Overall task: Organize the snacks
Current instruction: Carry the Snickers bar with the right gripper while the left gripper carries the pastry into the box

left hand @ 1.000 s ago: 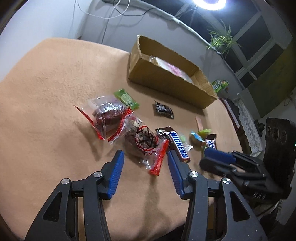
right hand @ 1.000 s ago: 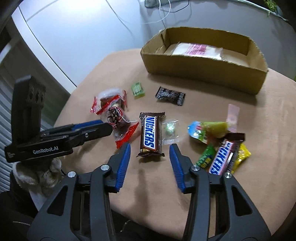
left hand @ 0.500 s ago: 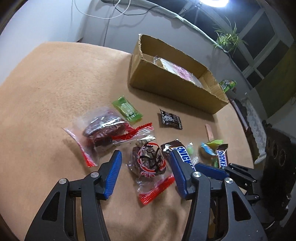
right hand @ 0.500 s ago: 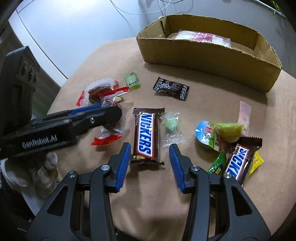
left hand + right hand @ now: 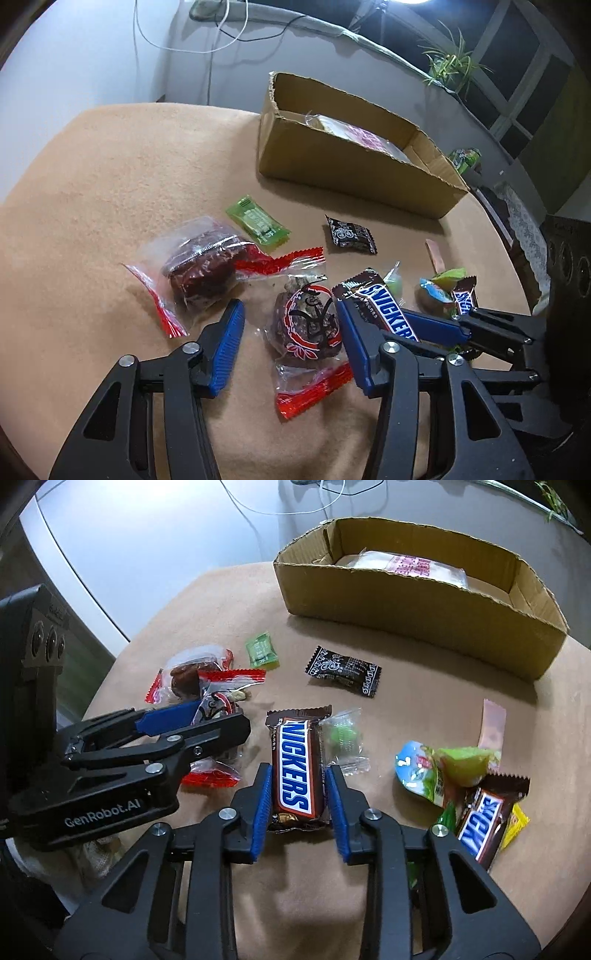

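Cardboard box (image 5: 424, 602) holds one clear packet (image 5: 410, 566); other snacks outside.

Right tool (image 5: 299, 794) closing around Snickers bar (image 5: 297, 764).

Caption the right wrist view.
Right gripper closing around a Snickers bar on the tan tablecloth, cardboard box behind.

Spider plant (image 5: 448, 66) on the windowsill, white cables (image 5: 221, 33) down the wall.
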### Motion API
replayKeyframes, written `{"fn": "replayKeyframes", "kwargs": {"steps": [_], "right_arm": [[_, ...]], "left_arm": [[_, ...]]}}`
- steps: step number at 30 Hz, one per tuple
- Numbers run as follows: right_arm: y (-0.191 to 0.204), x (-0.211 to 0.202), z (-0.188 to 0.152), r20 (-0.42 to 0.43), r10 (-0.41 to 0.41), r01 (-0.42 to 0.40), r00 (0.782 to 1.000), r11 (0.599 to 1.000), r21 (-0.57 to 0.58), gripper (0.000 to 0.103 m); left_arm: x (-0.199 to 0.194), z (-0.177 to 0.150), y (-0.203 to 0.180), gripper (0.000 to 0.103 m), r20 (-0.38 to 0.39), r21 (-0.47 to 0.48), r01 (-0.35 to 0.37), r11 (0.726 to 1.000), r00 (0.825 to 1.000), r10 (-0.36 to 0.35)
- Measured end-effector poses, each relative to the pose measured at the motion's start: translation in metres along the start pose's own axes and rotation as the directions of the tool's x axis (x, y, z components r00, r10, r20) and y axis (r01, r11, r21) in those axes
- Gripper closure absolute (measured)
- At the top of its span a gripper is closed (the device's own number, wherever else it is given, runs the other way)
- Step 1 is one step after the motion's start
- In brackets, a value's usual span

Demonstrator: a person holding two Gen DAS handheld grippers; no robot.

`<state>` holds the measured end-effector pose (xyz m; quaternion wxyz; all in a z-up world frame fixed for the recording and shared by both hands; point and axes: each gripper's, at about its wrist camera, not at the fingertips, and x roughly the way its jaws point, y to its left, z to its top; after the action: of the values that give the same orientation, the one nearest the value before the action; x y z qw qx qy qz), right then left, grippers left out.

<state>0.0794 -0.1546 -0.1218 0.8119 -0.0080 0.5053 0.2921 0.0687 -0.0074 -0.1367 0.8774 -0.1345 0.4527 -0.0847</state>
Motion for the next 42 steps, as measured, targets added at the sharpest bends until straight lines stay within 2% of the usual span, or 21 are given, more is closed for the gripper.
{"fn": "replayKeyframes", "kwargs": {"steps": [3, 7, 12, 20, 33, 42], "right_arm": [[-0.002, -0.002, -0.006, 0.022, 0.03, -0.031, 0.999, 0.998, 0.048, 0.072], [0.002, -0.009, -0.013, 0.033, 0.072, -0.074, 0.997, 0.995, 0.06, 0.072], [0.006, -0.018, -0.018, 0.052, 0.049, -0.051, 0.997, 0.997, 0.049, 0.072], [0.0, -0.045, -0.003, 0.134, 0.019, -0.027, 0.991, 0.998, 0.055, 0.072], [-0.034, -0.088, 0.037, 0.26, -0.055, 0.026, 0.964, 0.993, 0.111, 0.072], [-0.069, -0.097, 0.064, 0.291, -0.119, 0.078, 0.949, 0.986, 0.15, 0.072]], "left_arm": [[-0.002, -0.004, 0.0, 0.061, 0.017, 0.004, 0.008, 1.0, 1.0, -0.008], [-0.006, -0.005, 0.002, 0.063, 0.023, -0.003, 0.02, 1.0, 1.0, -0.02], [-0.01, -0.007, 0.004, 0.065, 0.031, -0.014, 0.024, 1.0, 0.999, -0.024], [-0.023, -0.004, 0.002, 0.065, 0.058, -0.021, 0.049, 0.999, 0.997, -0.048], [-0.038, 0.042, -0.019, 0.065, 0.154, 0.023, 0.089, 0.996, 0.984, -0.091], [-0.026, 0.076, -0.023, 0.065, 0.177, 0.035, 0.092, 0.995, 0.979, -0.097]]}}
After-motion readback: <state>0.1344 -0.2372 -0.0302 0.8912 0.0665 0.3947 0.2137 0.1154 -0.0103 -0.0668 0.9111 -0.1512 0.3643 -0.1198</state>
